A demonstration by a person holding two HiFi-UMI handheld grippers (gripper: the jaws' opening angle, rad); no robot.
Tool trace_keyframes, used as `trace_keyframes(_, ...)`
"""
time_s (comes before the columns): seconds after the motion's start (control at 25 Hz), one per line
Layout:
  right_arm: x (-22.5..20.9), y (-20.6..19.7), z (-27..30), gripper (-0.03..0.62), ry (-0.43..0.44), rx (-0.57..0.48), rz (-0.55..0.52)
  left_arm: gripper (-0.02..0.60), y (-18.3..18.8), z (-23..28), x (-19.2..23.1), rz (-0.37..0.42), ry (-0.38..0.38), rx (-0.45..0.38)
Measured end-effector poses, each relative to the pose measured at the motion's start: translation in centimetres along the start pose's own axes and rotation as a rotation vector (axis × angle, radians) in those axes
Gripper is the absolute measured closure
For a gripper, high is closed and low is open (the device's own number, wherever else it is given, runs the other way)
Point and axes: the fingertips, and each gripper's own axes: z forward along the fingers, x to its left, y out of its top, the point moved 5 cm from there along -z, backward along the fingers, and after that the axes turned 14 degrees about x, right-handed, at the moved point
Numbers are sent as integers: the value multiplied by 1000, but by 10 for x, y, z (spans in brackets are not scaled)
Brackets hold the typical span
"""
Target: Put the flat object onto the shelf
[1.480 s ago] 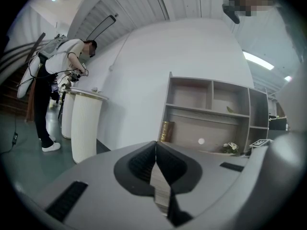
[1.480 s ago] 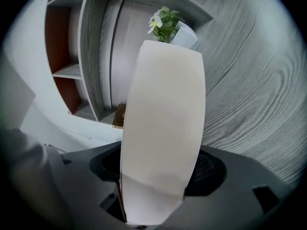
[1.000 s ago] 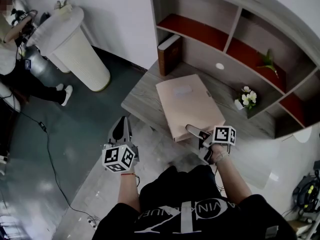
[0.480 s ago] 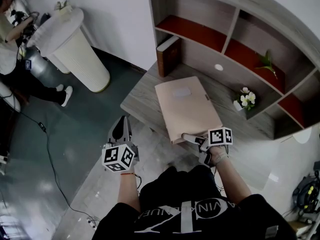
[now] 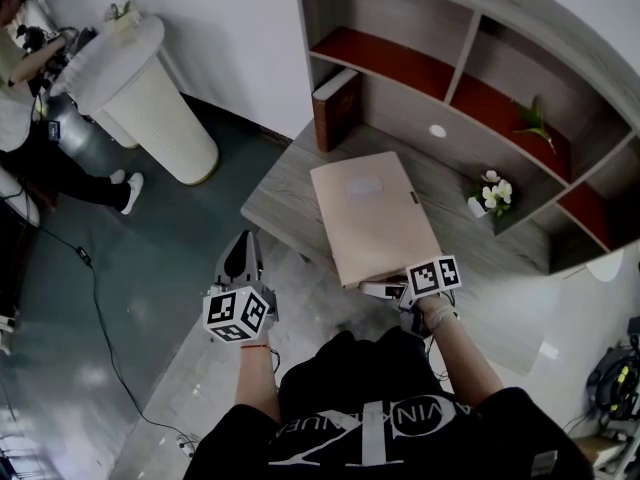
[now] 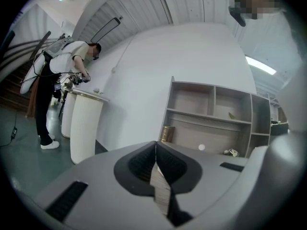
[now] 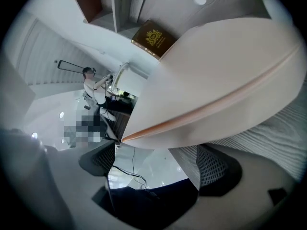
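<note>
Grey floor (image 5: 120, 298) lies below the left gripper (image 5: 244, 244), which hangs off the near corner of the counter (image 5: 280, 200), its fingers pressed together on nothing. To its right, the right gripper (image 5: 376, 289) sits at the near edge of the flat object (image 5: 372, 216), a pale pink folder. Its fingers are spread wide, with that edge at their mouth but not clamped. The folder lies flat on the counter, its near end reaching just past the counter's edge. Beyond it a brown book (image 5: 338, 108) stands upright against the left wall of the shelf (image 5: 455, 73), and white flowers (image 5: 493, 196) sit to the right. Far left, a person (image 5: 30, 138) bends at a white pedestal (image 5: 150, 98).
</note>
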Motion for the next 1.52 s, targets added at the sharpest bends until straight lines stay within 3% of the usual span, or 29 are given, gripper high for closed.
trace_keyframes(0.48, 9, -5, 11, 65, -29, 43, -59, 575, -8, -2, 13, -18, -4, 12)
trace_keyframes(0.6, 12, -7, 7, 94, -45, 39, -89, 575, -14, -3, 11, -18, -11, 24)
trace_keyframes(0.8, 20, -8, -4, 167, -10, -3, -124, 575, -17, -6, 10, -20, -16, 27)
trace_keyframes(1.04, 31, -6, -21, 302, 32, -59, -192, 575, -19, -10, 4, -27, -6, 14)
trace_keyframes(1.28, 33, 1, -48, 479, 3, -170, -245, 575, -16, -15, -11, -48, 8, 3)
trace_keyframes(1.52, 37, 6, -81, 572, -42, -248, -308, 575, -17, -21, -32, -64, 14, 0)
